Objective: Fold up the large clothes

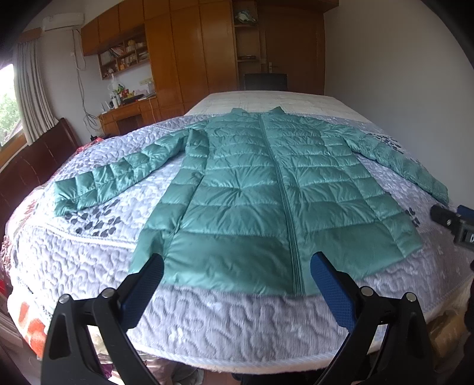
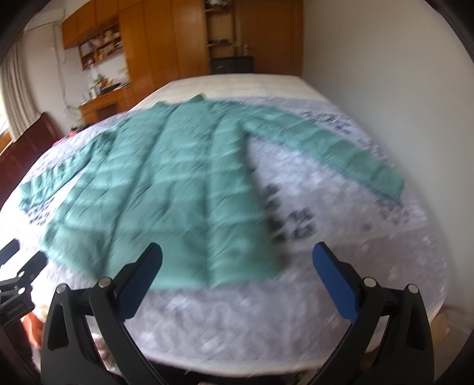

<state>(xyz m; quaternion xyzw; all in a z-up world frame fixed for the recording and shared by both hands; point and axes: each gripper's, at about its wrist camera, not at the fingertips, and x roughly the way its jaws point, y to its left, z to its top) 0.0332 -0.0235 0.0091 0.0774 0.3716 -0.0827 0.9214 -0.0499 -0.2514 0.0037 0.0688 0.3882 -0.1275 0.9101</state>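
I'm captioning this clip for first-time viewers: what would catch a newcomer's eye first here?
The teal quilted puffer jacket stands out, spread flat and zipped, front up, on the pale quilted bedspread, both sleeves stretched outward. Next come the open left gripper, poised near the jacket's hem, and the open right gripper near the hem's right corner. Wooden wardrobes line the far wall.

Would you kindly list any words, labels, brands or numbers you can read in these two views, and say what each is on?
No text is readable in either view.
Books on the shelf: spines too small to read.
Air conditioner: no legible marking.
Green jacket: no label shows.
Right wrist view: motion-blurred.
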